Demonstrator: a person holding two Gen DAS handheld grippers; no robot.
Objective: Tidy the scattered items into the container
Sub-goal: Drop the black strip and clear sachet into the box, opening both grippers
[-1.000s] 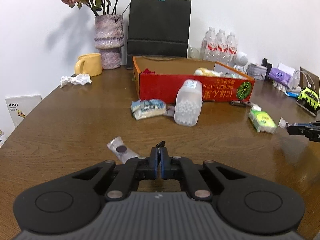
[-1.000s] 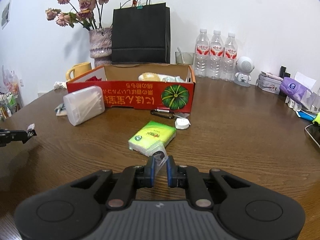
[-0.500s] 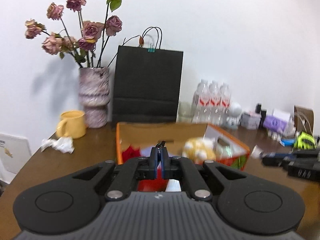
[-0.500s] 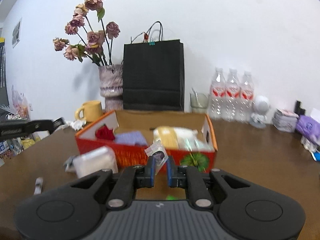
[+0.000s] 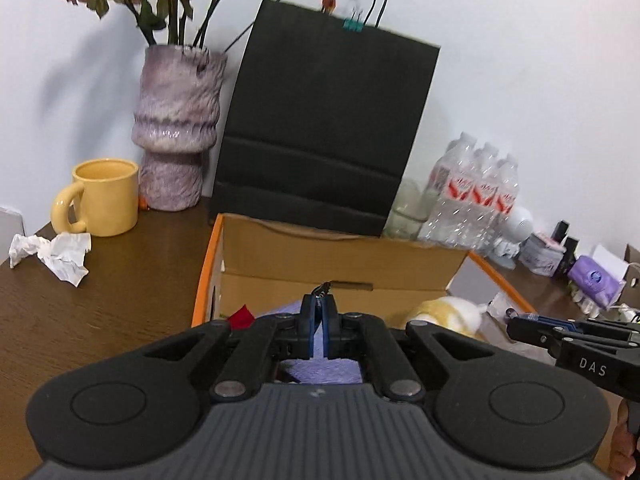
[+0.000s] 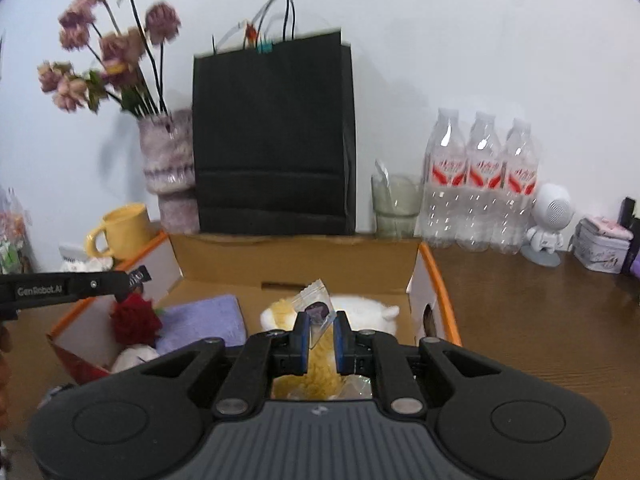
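We have both grippers over the cardboard box [image 6: 296,268], which we take as our landmark. The right gripper [image 6: 321,334] is clamped on a small clear packet [image 6: 316,312] with a dark disc inside, and it hangs above the middle of the box, over a yellow-and-white soft toy [image 6: 360,308]. The left gripper [image 5: 319,326] is pinched nearly closed on something thin and dark [image 5: 323,290] that pokes out above its tips; we cannot tell what it is from the left wrist view, though in the right wrist view a small dark-printed slip [image 6: 138,276] shows at the end of that gripper, above the box's left wall.

Inside the box we already see a red fabric rose [image 6: 134,320] at the left, a purple cloth [image 6: 204,320] beside it, and the soft toy toward the right (so part of the tidying looks done). Neither held item is in the box yet; we judge that both only need letting go.

What is left is harder to count. A crumpled white paper [image 5: 52,252] lies on the table [image 5: 112,300] to the left of the box, near the yellow mug [image 5: 102,200], and may belong to the scatter. The table in front of the box is hidden behind our gripper bodies, so we cannot say what remains there.
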